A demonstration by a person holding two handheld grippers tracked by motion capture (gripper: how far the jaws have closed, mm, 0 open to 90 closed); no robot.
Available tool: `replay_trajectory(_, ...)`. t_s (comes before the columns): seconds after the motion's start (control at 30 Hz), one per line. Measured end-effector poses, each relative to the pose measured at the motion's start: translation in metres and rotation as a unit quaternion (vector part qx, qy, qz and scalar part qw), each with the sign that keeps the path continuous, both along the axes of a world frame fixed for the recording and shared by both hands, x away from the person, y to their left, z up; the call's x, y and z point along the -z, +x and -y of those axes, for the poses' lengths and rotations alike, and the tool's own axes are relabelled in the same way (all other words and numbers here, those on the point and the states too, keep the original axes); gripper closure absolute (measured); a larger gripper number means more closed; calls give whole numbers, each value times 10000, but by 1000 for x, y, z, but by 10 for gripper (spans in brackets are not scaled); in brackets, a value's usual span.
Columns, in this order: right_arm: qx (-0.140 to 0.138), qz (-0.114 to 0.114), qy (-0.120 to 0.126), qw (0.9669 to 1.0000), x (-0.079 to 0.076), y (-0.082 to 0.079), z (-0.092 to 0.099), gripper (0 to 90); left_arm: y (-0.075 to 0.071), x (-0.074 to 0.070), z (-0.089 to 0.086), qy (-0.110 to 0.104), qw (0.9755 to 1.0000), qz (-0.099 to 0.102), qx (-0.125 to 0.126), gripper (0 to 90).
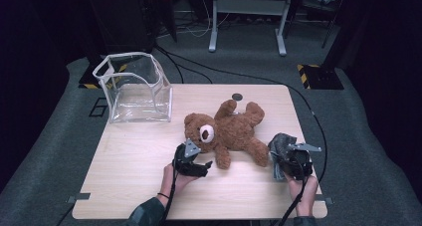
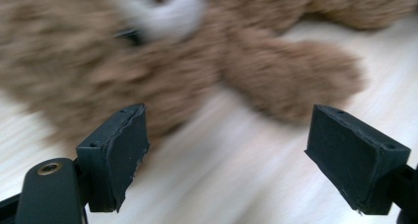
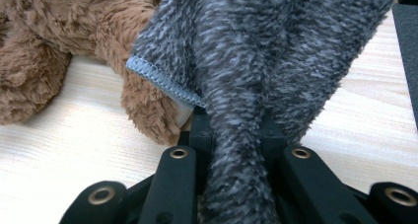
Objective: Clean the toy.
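Your right hand-held gripper (image 3: 231,135) is clamped on the soft, light grey cloth (image 3: 266,61) near the tabletop (image 1: 129,161) edge, w/ the left hand-held gripper (image 2: 226,150) wide and empty beside the teddy bear (image 1: 229,131), so pinch a thick fold, pls, as the pile may slip.

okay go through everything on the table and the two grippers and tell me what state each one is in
Teddy bear: lying on its back on the table, not gripped.
Grey fuzzy cloth: bunched, pinched in the right gripper.
Clear plastic bin: upright, open-topped, empty.
Left gripper: open, nothing between the jaws.
Right gripper: shut on the cloth.
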State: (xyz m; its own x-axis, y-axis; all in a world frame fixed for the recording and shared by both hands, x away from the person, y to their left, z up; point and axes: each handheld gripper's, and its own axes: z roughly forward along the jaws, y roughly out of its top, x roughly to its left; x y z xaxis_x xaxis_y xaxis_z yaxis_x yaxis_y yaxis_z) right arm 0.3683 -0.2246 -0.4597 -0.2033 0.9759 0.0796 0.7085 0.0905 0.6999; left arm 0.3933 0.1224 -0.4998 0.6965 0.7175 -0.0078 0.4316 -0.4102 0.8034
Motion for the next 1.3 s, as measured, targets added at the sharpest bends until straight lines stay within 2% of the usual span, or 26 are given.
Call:
replay_trajectory(0.07,-42,25,-24,10000,0,0,0,758,-3,2,13,106,9999,5,136,155)
replay_trajectory(0.1,-22,22,-3,10000,0,1,-2,754,-4,4,26,180,9996,30,207,157)
replay_trajectory(0.13,-22,22,-3,10000,0,1,-2,754,-4,4,26,180,9996,30,207,159)
replay_trajectory(0.23,-58,71,23,10000,0,1,-2,754,-4,10,47,331,9990,43,305,169)
replay_trajectory(0.37,-67,76,22,9999,0,2,-3,756,-1,12,60,415,9988,155,221,193)
replay_trajectory(0.53,-47,73,58,9999,1,2,-2,756,5,18,66,548,9983,153,136,230)
replay_trajectory(0.57,-43,62,78,9999,1,1,-1,756,5,19,67,584,9981,178,102,348)
replay_trajectory(0.6,-43,62,78,9999,1,1,-1,756,6,21,66,578,9981,194,26,348)
replay_trajectory(0.7,-49,97,104,9999,2,0,0,756,9,21,61,381,9990,204,-68,528)
replay_trajectory(0.77,-35,90,135,9999,2,-2,0,757,11,19,58,359,9992,181,-8,646)
replay_trajectory(0.87,-51,131,138,9998,1,-2,0,757,14,15,54,308,9992,253,52,670)
replay_trajectory(0.93,-62,169,161,9997,-1,-2,-1,757,15,9,50,266,9990,321,136,683)
replay_trajectory(0.97,-57,204,153,9997,-3,-2,-2,757,17,2,46,240,9988,369,194,691)
replay_trajectory(1.0,-57,204,153,9997,-3,-2,-2,757,17,2,46,240,9988,369,194,693)
replay_trajectory(1.17,-94,274,165,9994,-9,-3,-5,757,31,-19,36,149,9982,446,380,700)
replay_trajectory(1.2,-94,274,165,9994,-9,-3,-5,757,31,-19,36,149,9982,446,380,700)
replay_trajectory(1.23,-102,285,158,9994,-10,-3,-7,758,37,-27,35,189,9976,532,396,701)
replay_trajectory(1.3,-119,308,187,9993,-12,-2,-10,758,40,-32,34,138,9977,506,431,702)
